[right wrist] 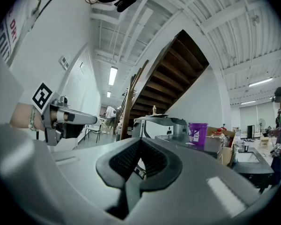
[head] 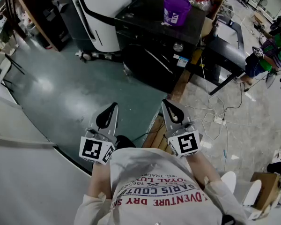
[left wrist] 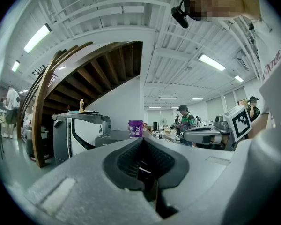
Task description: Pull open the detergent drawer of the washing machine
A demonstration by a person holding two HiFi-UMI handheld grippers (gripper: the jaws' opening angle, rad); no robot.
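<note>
The black washing machine stands a few steps ahead across the green floor, with a purple bucket on its top. I cannot make out its detergent drawer from here. Both grippers are held close to my chest, level and far from the machine. The left gripper is shut with nothing in it, and the right gripper also looks shut and empty. In the left gripper view the shut left gripper points toward the purple bucket. In the right gripper view the right gripper sits left of the purple bucket.
A white and black machine stands left of the washer. A black table and loose cables lie to the right, where a person works. A white appliance fills the lower left. A cardboard box sits at the lower right.
</note>
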